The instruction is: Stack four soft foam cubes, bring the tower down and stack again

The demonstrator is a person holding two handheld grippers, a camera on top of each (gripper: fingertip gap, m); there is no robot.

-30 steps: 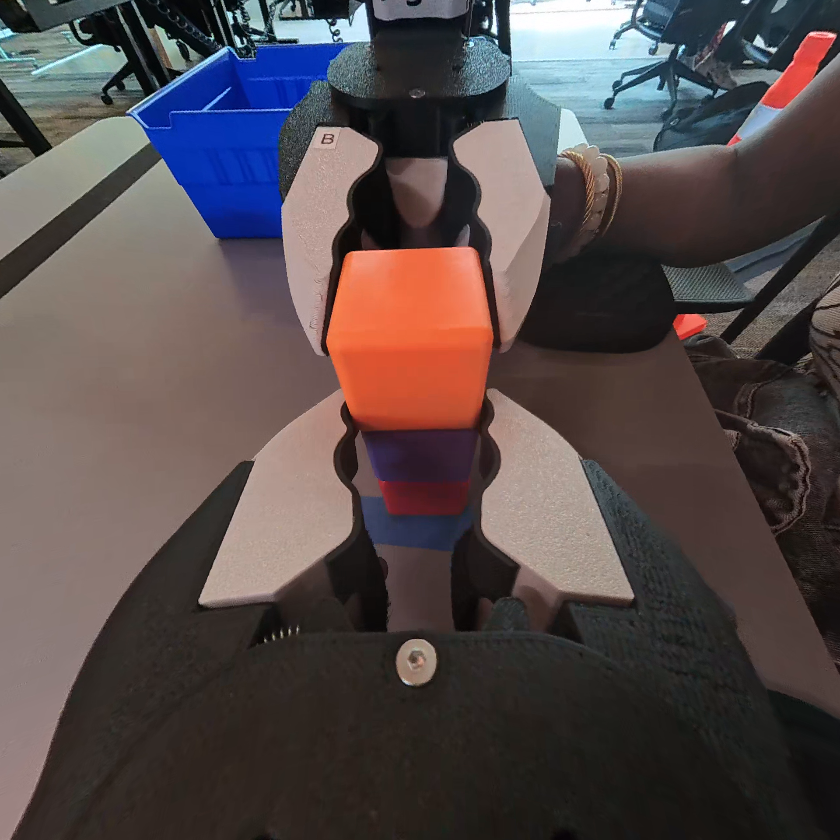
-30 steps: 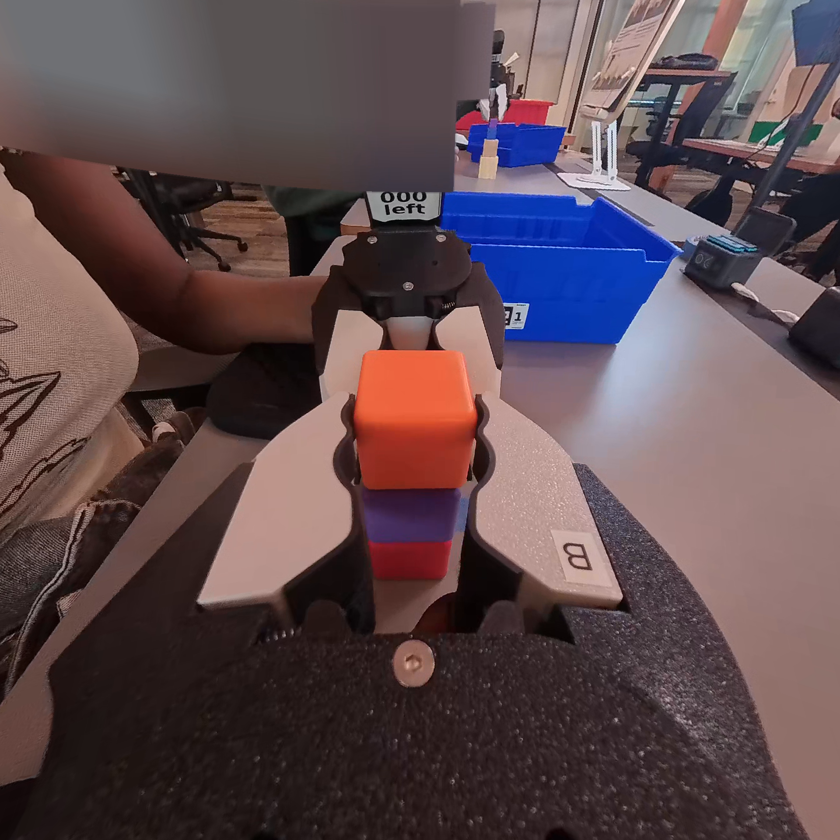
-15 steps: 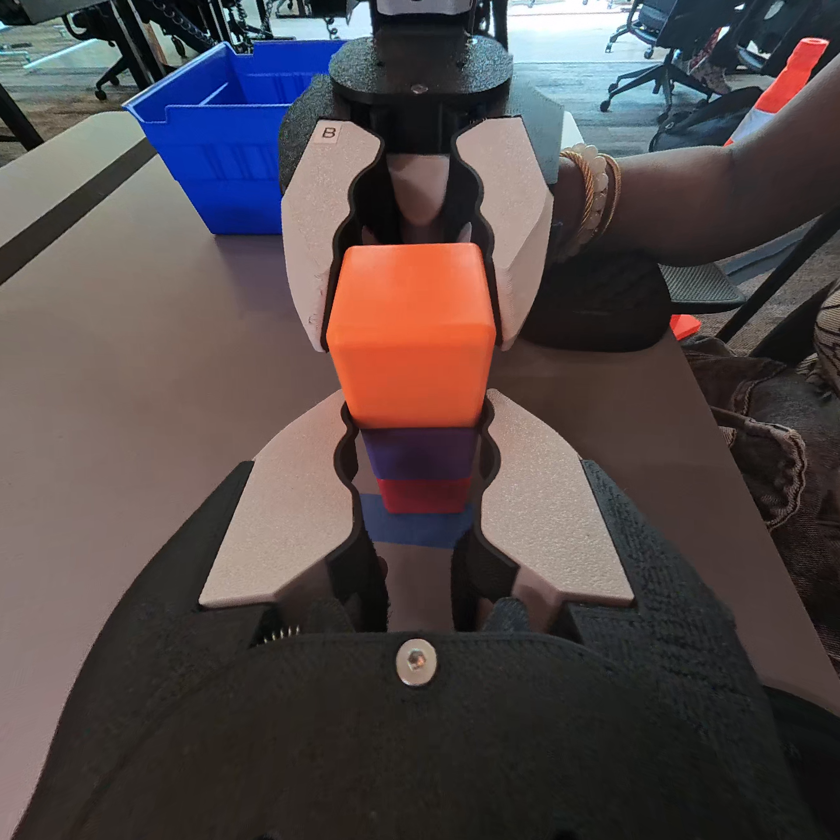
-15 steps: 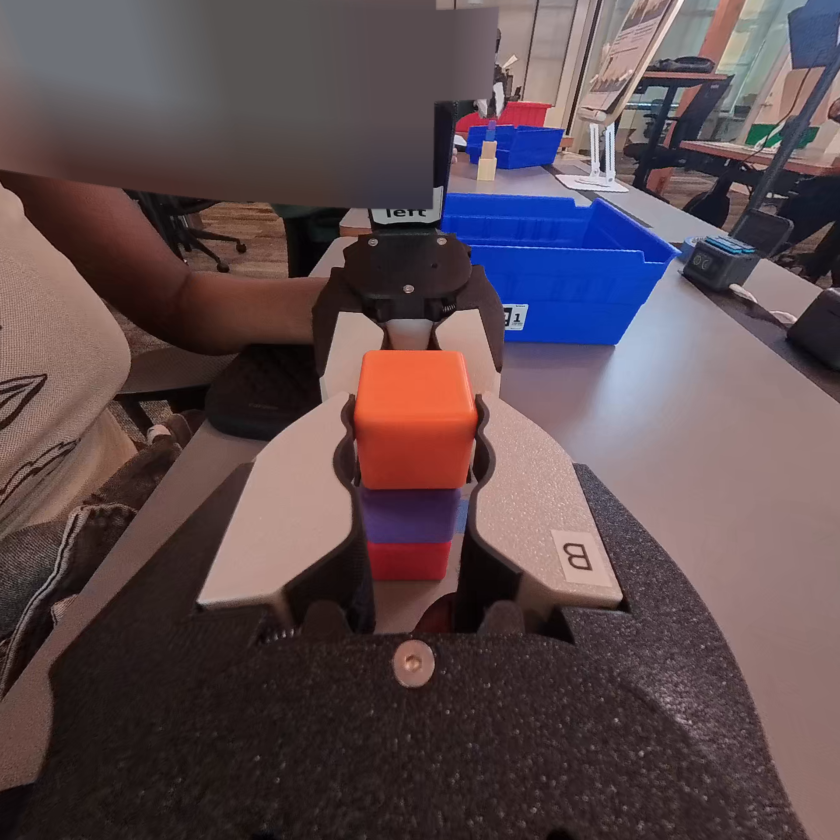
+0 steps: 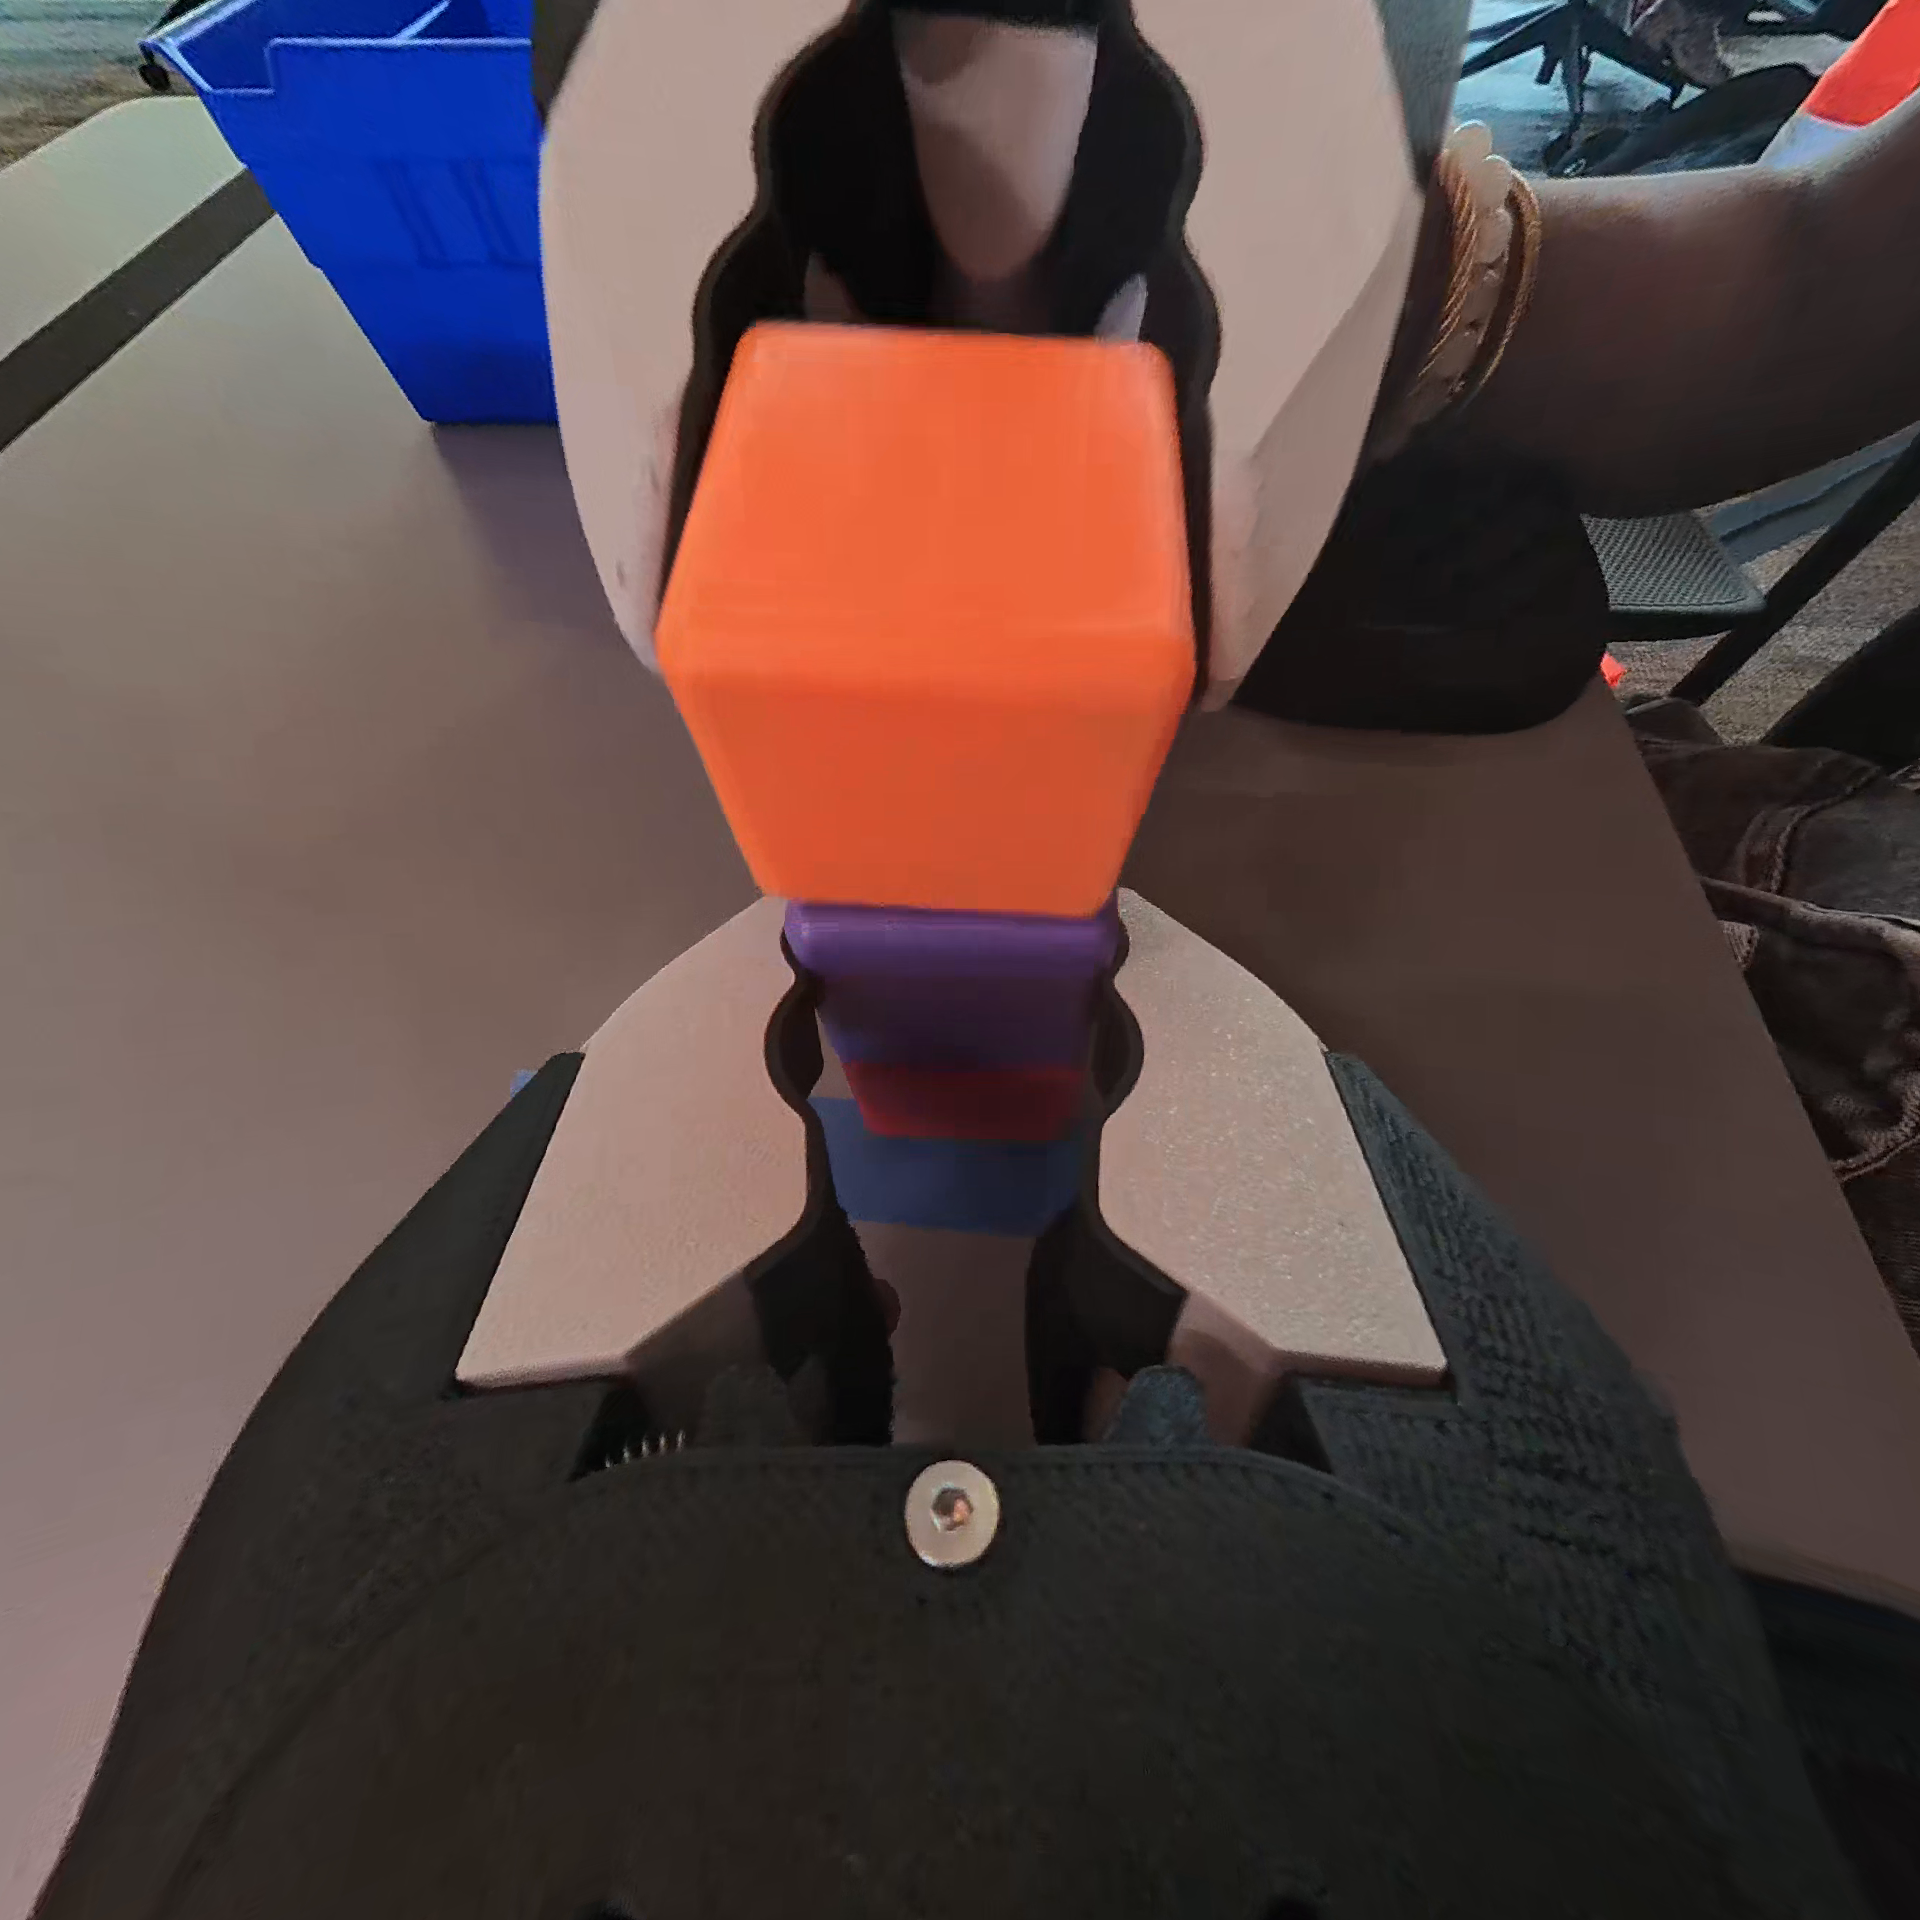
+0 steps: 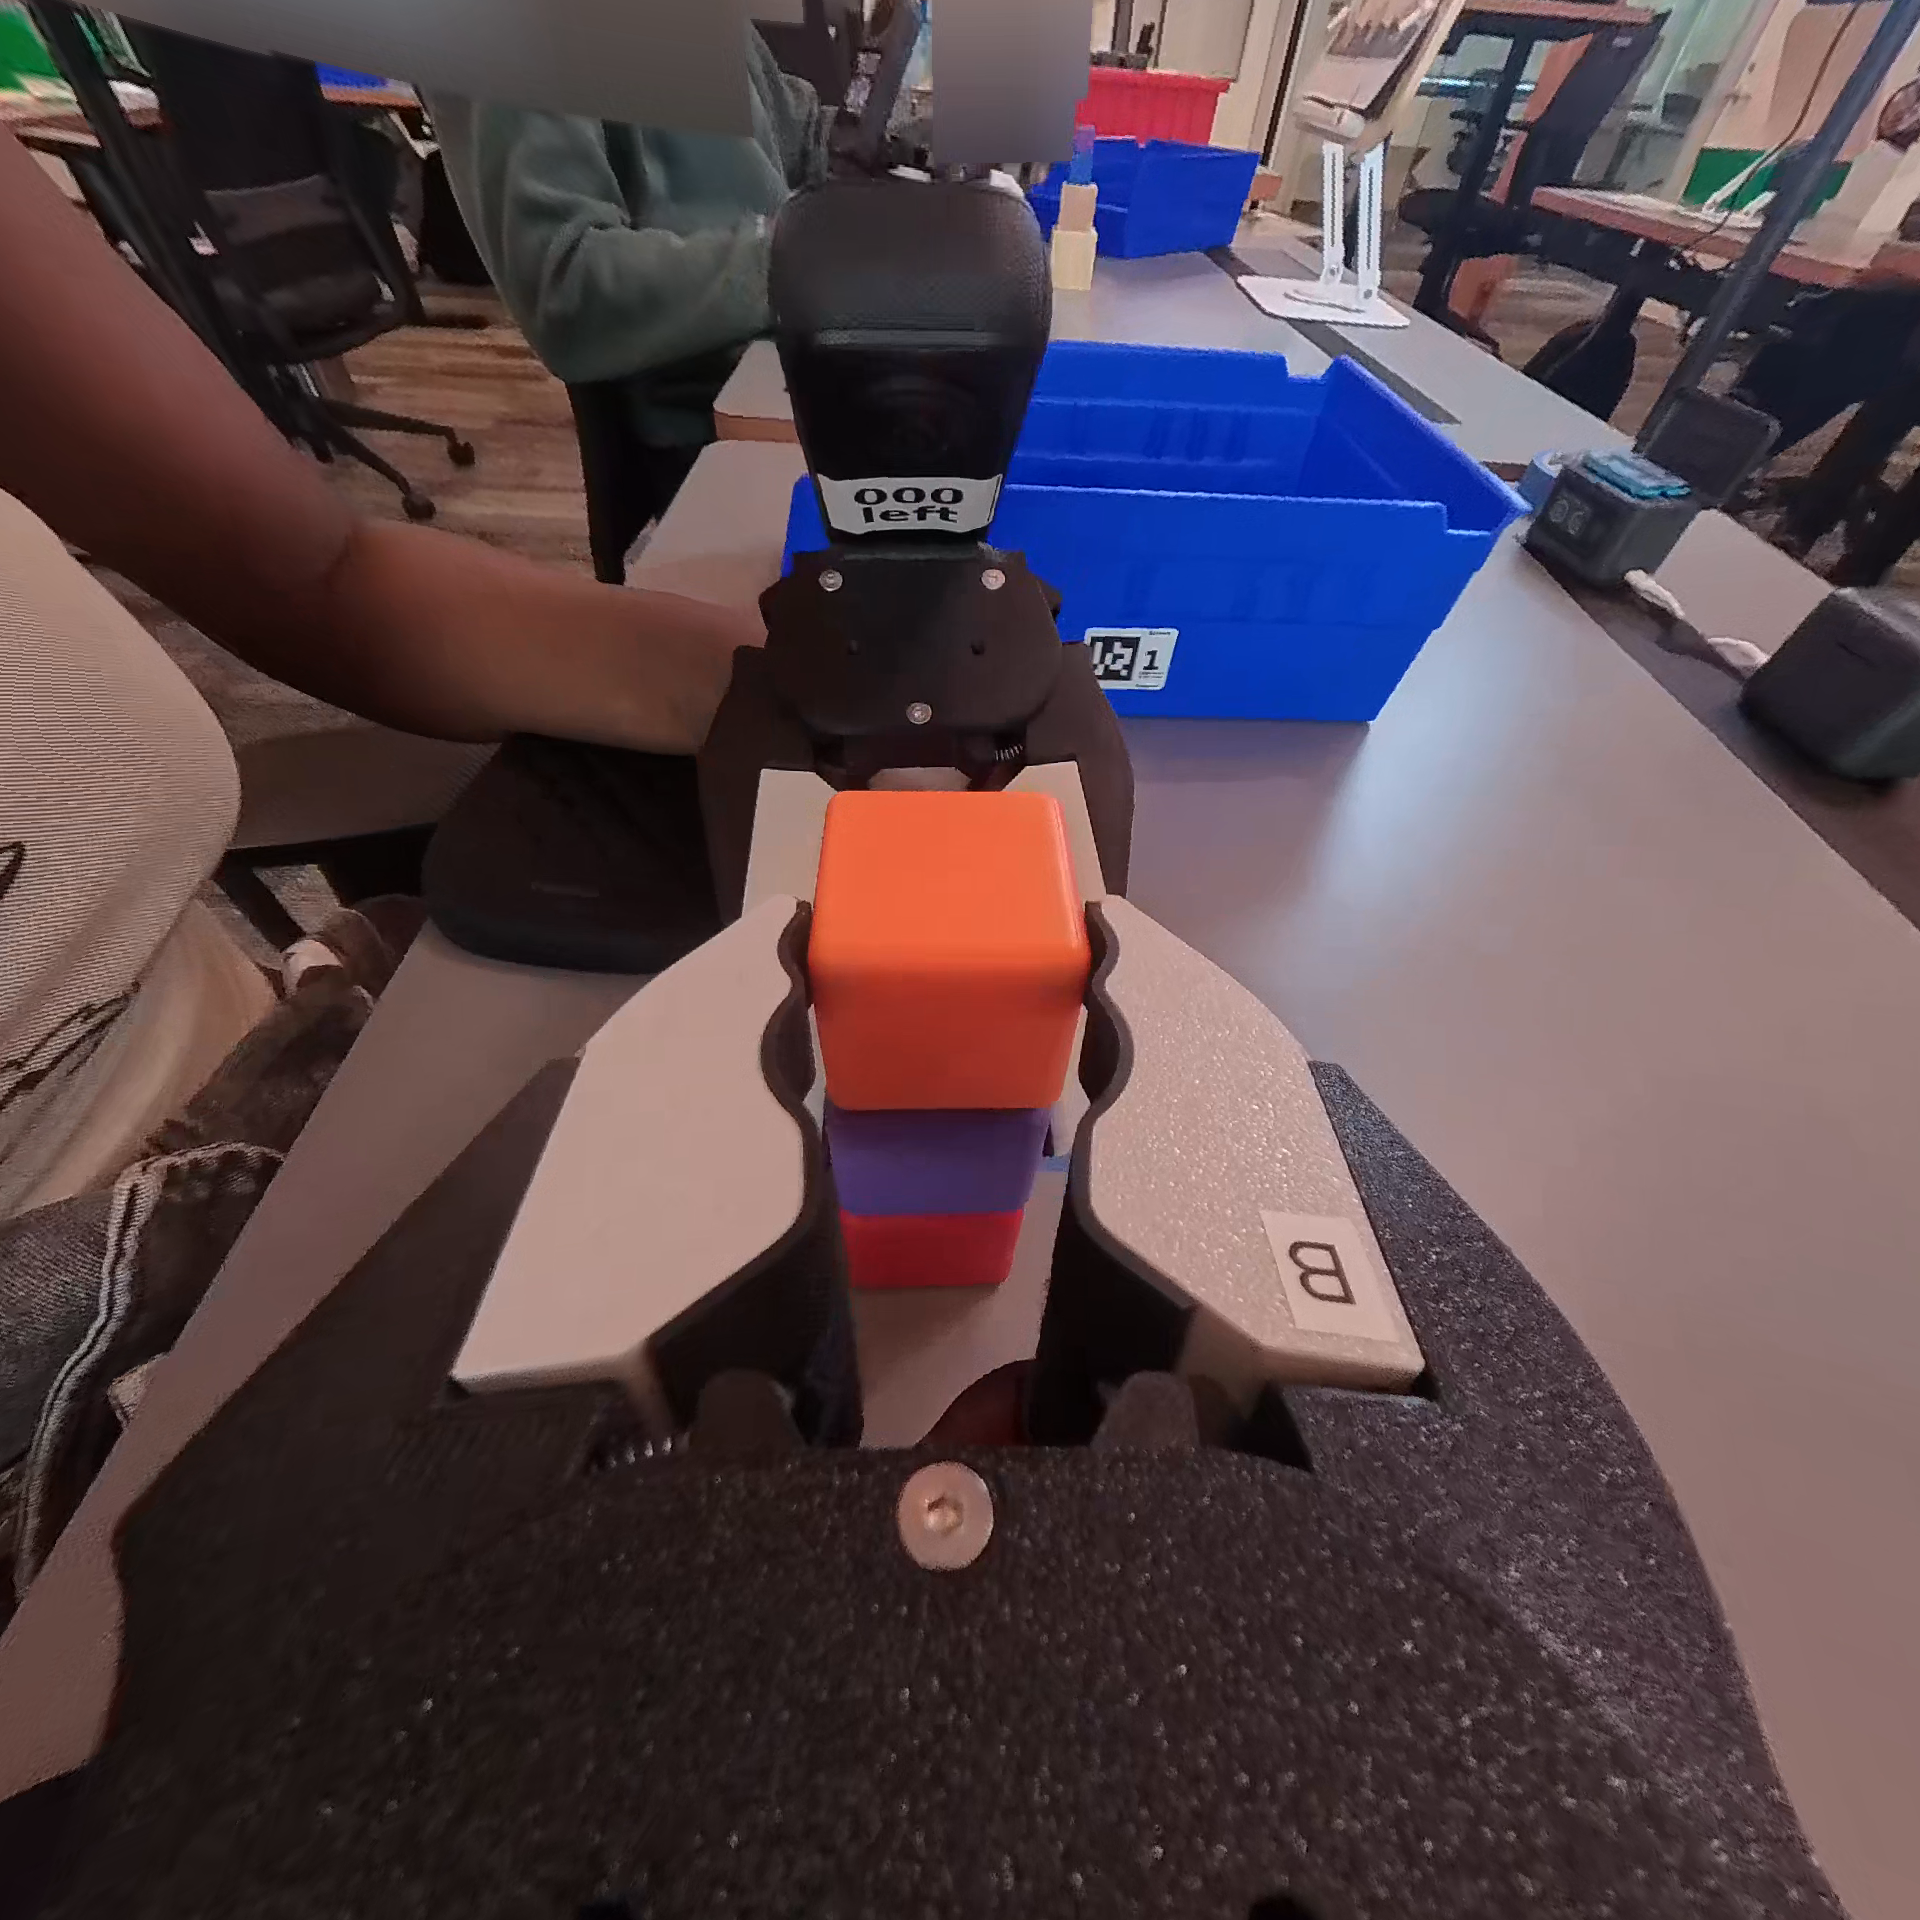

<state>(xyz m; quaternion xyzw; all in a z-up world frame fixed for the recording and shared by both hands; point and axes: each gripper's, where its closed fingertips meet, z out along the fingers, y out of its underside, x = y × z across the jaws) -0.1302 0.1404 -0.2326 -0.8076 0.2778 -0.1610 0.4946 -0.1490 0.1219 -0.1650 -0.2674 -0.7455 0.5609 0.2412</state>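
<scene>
Orange cube (image 6: 945, 940) — smooth, round-edged — pinched by right tongs (image 6: 943, 997).

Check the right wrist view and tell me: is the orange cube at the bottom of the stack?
No. The orange cube sits on top, with the purple cube under it and the red cube lower still.

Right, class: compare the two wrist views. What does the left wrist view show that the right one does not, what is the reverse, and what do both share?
Only the left wrist view shows the blue cube at the tower's base and a bracelet. Only the right wrist view shows a red bin and a small far-off block stack. Both show the orange cube, purple cube, red cube and blue bin.
</scene>
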